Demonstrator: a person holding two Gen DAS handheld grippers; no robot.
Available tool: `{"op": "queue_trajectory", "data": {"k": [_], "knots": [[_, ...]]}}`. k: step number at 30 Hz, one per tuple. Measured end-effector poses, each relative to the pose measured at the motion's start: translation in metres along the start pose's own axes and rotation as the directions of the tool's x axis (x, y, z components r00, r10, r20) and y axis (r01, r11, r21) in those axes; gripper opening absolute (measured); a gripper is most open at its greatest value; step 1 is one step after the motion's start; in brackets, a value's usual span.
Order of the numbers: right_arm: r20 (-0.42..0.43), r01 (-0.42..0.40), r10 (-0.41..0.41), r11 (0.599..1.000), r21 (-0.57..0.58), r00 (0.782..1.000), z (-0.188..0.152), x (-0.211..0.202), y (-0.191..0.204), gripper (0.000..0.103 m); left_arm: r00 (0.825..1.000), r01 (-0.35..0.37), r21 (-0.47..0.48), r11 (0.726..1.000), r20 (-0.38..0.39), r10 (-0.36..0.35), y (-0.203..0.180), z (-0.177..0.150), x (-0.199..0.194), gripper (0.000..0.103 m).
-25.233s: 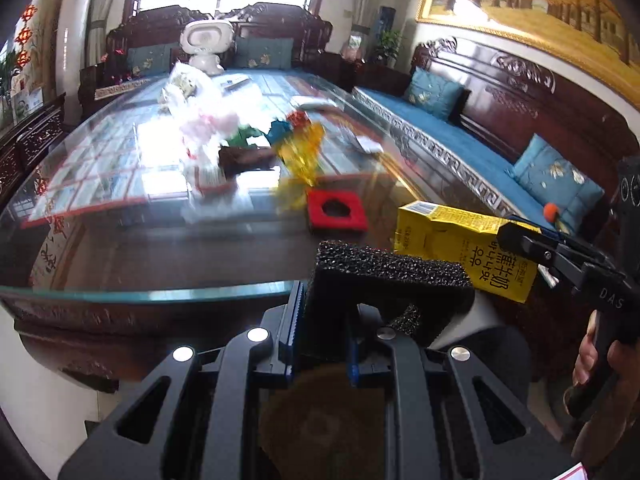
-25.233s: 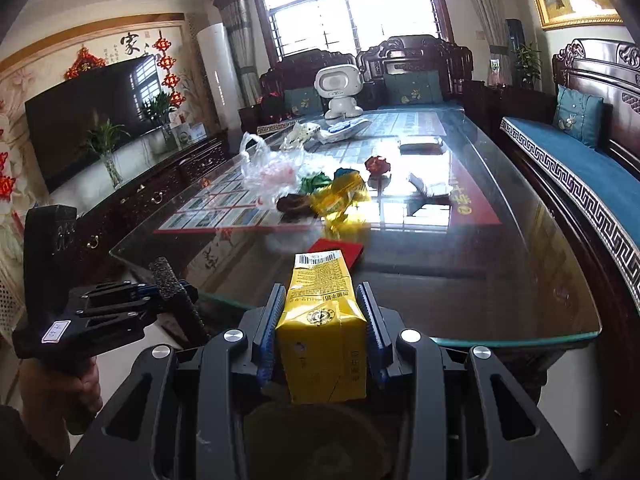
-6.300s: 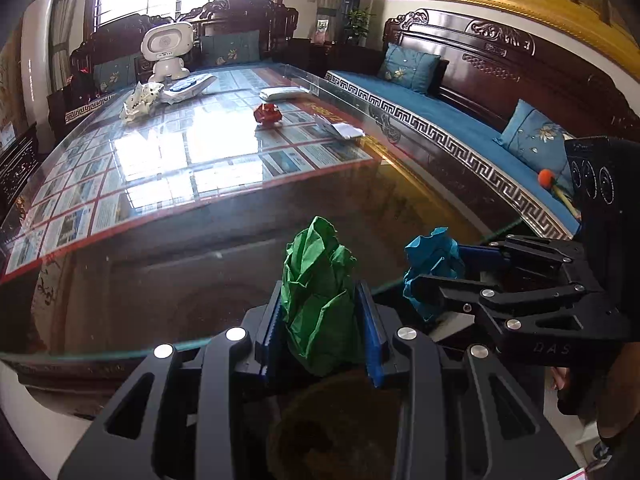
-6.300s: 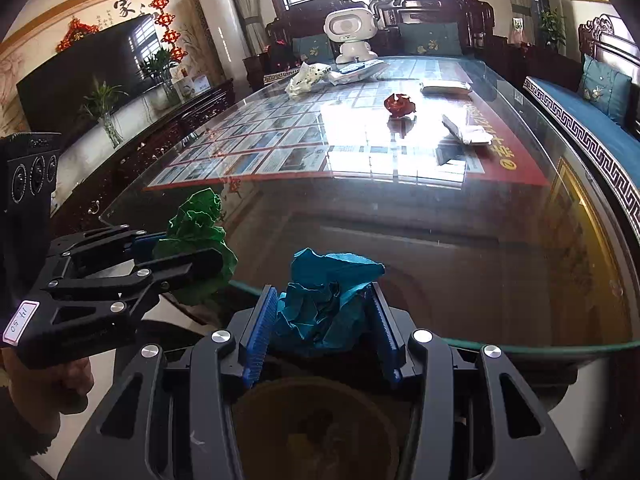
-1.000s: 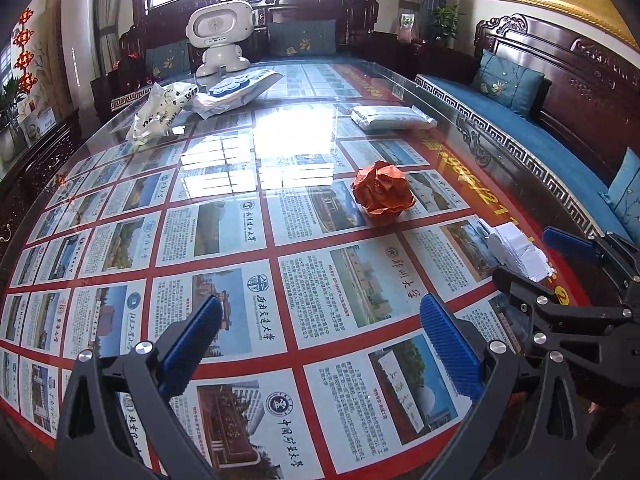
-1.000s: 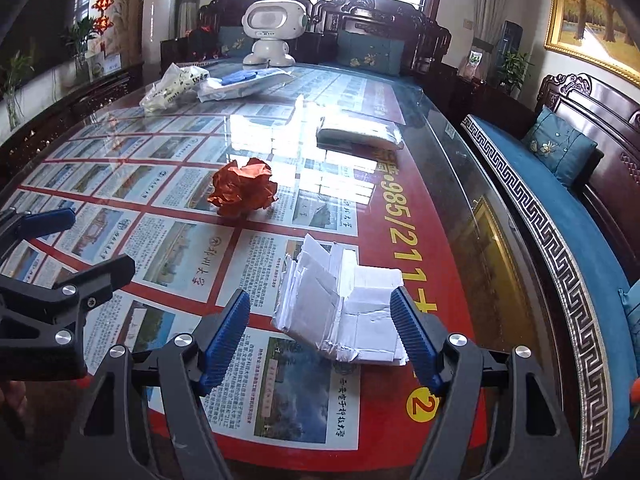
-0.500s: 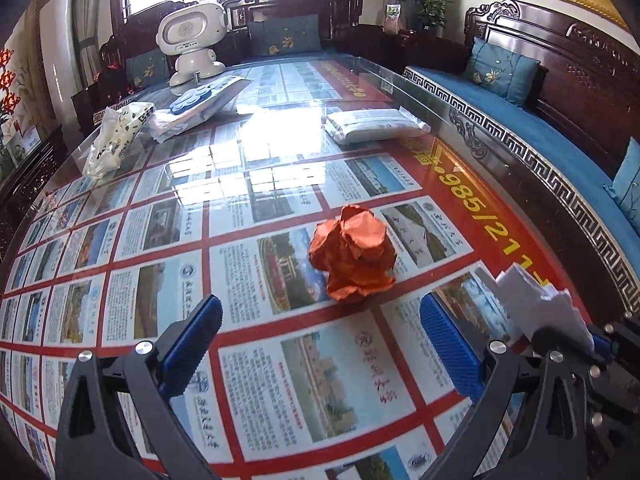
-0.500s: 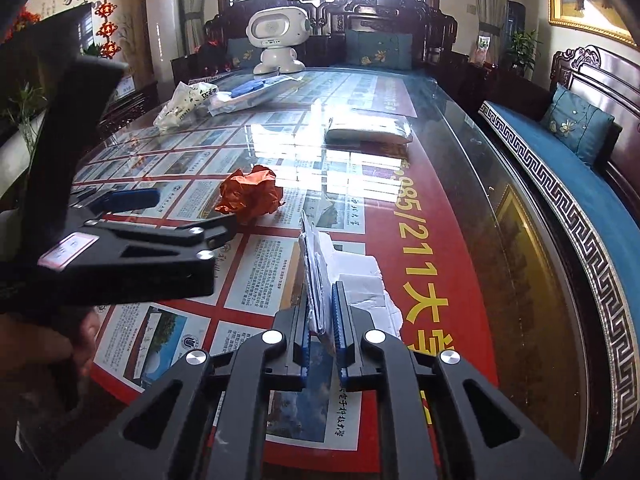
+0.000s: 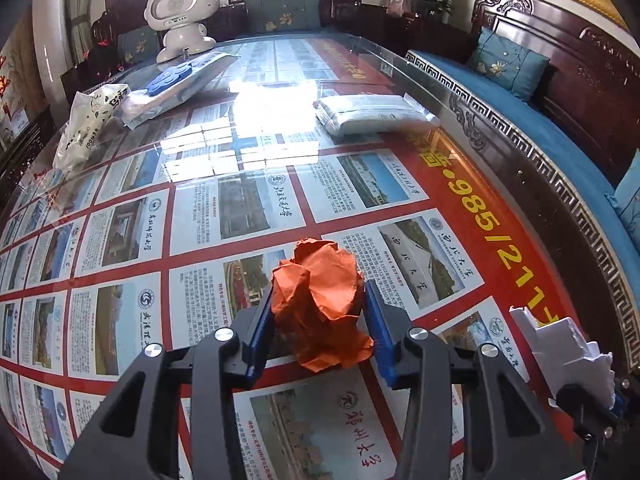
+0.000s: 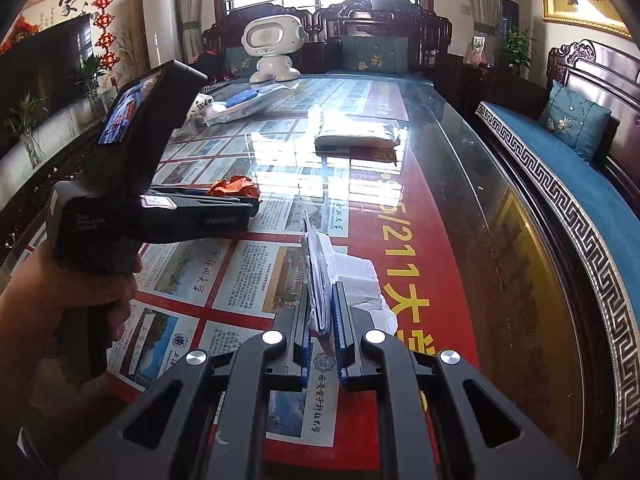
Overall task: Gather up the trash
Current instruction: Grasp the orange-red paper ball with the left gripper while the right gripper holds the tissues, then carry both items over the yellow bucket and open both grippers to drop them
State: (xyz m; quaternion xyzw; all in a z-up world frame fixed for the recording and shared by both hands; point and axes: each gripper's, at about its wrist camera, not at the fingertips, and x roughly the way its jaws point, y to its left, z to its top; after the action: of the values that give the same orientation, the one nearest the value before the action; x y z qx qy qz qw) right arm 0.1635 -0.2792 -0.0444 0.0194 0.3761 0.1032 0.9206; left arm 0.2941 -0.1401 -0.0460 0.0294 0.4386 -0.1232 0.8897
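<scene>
A crumpled orange paper ball (image 9: pixel 320 300) lies on the glass table (image 9: pixel 240 208) between the blue pads of my left gripper (image 9: pixel 319 292). Its jaws are closing, and both pads touch the ball's sides. The right wrist view shows that same ball (image 10: pixel 234 186) at the tip of the left gripper (image 10: pixel 252 204), held by a person's hand (image 10: pixel 60 300). My right gripper (image 10: pixel 322 292) is shut on a wad of folded white paper (image 10: pixel 356 280), which stands upright between its pads. The white paper (image 9: pixel 560 344) also appears at the right edge of the left wrist view.
At the far end of the table stand a white robot toy (image 9: pixel 180 12), a pack of wipes (image 9: pixel 180 80), a white printed bag (image 9: pixel 88 124) and a flat white packet (image 9: pixel 372 114). A carved wooden bench with blue cushions (image 9: pixel 540 136) runs along the right edge.
The left gripper came forward over the orange ball and its wide jaws closed onto it. The right gripper shut on the white paper and tilted it up.
</scene>
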Motion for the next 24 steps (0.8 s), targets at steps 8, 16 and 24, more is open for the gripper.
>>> {"op": "queue_trajectory", "data": {"k": [8,16,24], "knots": [[0.000,-0.025,0.025,1.000,-0.019,1.000,-0.003,-0.010,0.013,0.010,0.998,0.014,0.031,0.999,0.061,-0.016,0.004,-0.014,-0.042,0.042],[0.004,-0.028,0.028,1.000,-0.014,1.000,-0.005,-0.030,0.024,0.010,0.996,0.004,0.061,0.998,0.094,-0.010,0.000,-0.044,-0.091,0.042],[0.017,-0.052,0.052,0.999,-0.018,0.999,-0.017,-0.071,0.041,0.009,0.994,0.043,0.069,0.997,0.097,-0.050,0.003,-0.098,-0.147,0.042]]}}
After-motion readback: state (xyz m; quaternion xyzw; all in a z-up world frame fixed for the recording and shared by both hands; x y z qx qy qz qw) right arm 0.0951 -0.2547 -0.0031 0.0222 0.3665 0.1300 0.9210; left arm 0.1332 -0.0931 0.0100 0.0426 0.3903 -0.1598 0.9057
